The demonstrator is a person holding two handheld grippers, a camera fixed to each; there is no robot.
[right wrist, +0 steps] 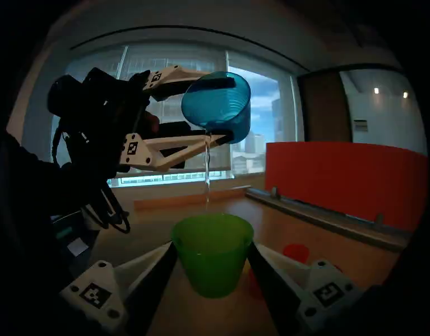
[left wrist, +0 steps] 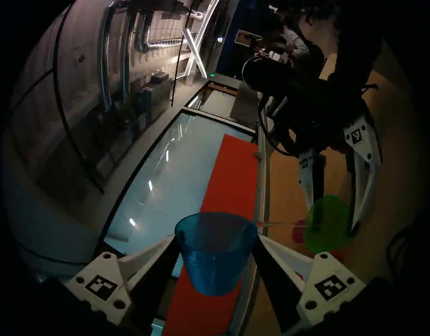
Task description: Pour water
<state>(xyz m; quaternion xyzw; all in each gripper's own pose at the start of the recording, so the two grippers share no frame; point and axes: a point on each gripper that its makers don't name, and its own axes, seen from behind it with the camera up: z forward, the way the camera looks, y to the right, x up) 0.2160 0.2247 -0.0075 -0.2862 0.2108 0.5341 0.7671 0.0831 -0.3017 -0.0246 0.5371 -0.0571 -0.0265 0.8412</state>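
Note:
My left gripper [left wrist: 215, 238] is shut on a translucent blue cup [left wrist: 215, 260]. In the right gripper view that blue cup [right wrist: 215, 106] is tipped on its side high up, between the fingers of the left gripper [right wrist: 220, 110]. A thin stream of water [right wrist: 207, 173] runs from its rim down into a green cup [right wrist: 213, 263]. My right gripper [right wrist: 212, 246] is shut on the green cup and holds it upright below the blue one. The left gripper view shows the right gripper [left wrist: 333, 217] farther off with the green cup [left wrist: 324, 229] between its fingers.
A wooden table [right wrist: 304, 224] lies under both cups. A red divider panel [right wrist: 349, 173] stands along its right side, with a small red object [right wrist: 296, 252] on the table near it. A large window [right wrist: 158, 67] fills the back. A dark sleeve [right wrist: 24, 185] is at left.

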